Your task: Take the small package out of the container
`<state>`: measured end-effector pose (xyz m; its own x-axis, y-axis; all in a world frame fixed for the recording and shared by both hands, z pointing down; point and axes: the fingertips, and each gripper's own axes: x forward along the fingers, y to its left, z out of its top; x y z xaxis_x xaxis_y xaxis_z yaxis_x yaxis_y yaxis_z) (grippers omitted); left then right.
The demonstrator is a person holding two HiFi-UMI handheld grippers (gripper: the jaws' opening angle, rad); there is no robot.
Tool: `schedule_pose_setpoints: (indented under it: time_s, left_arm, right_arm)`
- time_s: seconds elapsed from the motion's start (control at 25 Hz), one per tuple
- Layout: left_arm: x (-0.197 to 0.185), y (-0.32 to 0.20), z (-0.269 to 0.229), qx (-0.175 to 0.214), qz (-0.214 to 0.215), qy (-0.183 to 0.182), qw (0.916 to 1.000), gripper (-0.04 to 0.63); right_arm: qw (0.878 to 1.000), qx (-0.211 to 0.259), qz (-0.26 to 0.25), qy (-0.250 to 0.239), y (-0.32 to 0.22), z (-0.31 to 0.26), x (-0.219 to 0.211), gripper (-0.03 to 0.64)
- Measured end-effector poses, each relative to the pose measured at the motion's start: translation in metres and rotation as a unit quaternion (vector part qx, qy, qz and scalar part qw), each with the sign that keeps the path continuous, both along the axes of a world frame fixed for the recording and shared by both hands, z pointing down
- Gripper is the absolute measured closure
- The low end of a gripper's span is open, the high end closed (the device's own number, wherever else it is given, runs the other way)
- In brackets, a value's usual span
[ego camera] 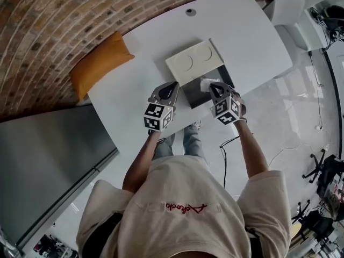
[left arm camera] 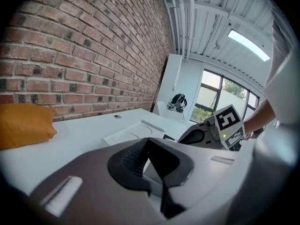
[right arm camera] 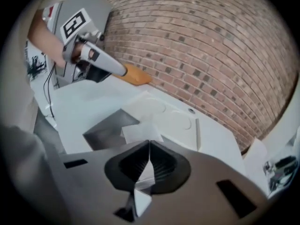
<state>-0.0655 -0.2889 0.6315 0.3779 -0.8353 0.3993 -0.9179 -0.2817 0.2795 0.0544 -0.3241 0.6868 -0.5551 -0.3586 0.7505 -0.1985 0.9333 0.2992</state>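
The right gripper [right arm camera: 149, 143] had its fingers shut on a white edge of the small package [ego camera: 207, 84]. The package sat at the right end of the open container [ego camera: 193, 97], close to its far rim. Whether its body lay on the container's floor or was already raised could not be told. The left gripper [ego camera: 173, 85] hung just left of the container, its fingers closed tip to tip with nothing between them. A white lid [ego camera: 194, 62] lay against the container's far side, and an orange cushion [ego camera: 99, 63] was well away to the container's left on the white table [ego camera: 236, 31].

The step in hand seemed to be the lift. Only an edge was pinched, so the package would probably droop and might slip. A firm pinch and a slow, straight rise looked wisest, going up until the lowest corner stood clear above the container's rim. Pulling sideways too early risked catching the package on the wall and dragging or tipping the container, which looked light. The free left gripper was well placed to press on the container's left rim and steady it. Once clear, the package could go to bare table on the near or right side of the container, away from the lid
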Motion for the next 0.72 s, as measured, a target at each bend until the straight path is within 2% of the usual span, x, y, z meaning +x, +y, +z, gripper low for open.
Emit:
schedule_pose_setpoints:
  time_s: [0.2,0.4,0.72]
  left_arm:
    - [0.002,-0.002,-0.010,0.010,0.004,-0.005,0.9999,0.586]
    - [0.002,-0.003,-0.020,0.019,0.005,-0.008,0.9998,0.586]
    - [0.003,-0.009,-0.046,0.045,0.006,-0.010,0.9989,0.586]
  right_arm:
    - [0.990,-0.023,0.108,-0.092,-0.009,-0.023,0.009,0.604]
    - [0.961,-0.053,0.206,-0.177,-0.010,-0.039,0.024,0.604]
    - [0.919,-0.034,0.278,-0.276,-0.003,-0.078,0.039,0.604]
